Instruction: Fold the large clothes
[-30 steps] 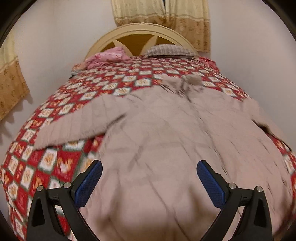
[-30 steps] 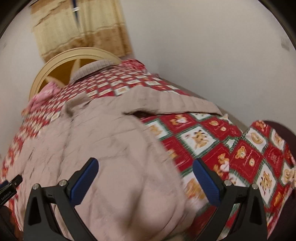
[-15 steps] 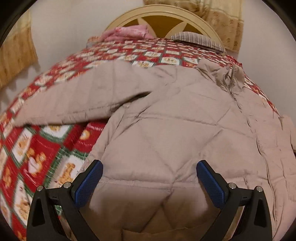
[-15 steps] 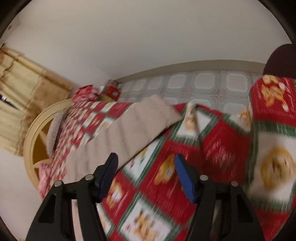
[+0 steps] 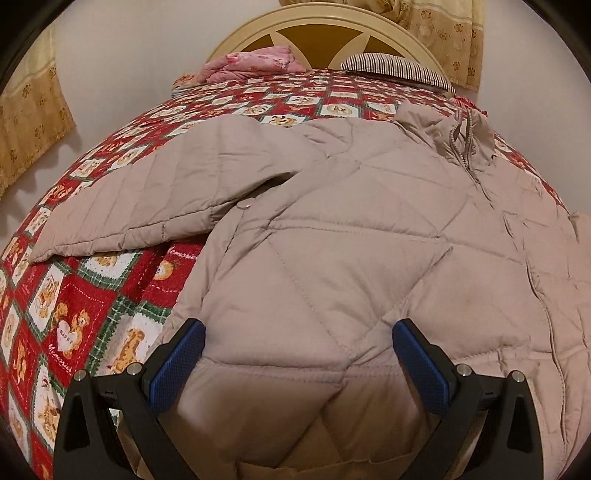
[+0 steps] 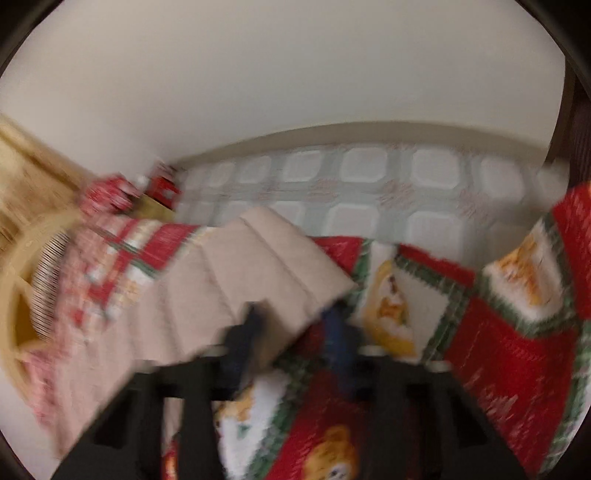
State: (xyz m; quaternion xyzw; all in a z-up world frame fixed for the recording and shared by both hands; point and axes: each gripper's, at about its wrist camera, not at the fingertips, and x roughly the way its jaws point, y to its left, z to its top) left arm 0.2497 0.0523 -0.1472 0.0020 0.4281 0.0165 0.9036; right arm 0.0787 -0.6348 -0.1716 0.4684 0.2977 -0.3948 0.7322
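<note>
Both views are lit by soft, warm indoor light with a yellowish cast and no glare. The left wrist view is sharp throughout: quilting seams on the jacket (image 5: 332,236) read clearly, and the curtain (image 5: 26,122) at the left edge throws a soft scalloped shadow on the wall below it. A dark shadow sits under the folded sleeve (image 5: 140,199). Fisheye distortion bulges the bed and bends the headboard (image 5: 317,26), with black vignette in the corners. The right wrist view is heavily motion-blurred; the right gripper (image 6: 295,332) is smeared, the bedspread (image 6: 498,332) pattern streaked, and the floor tiles (image 6: 369,173) soft.
</note>
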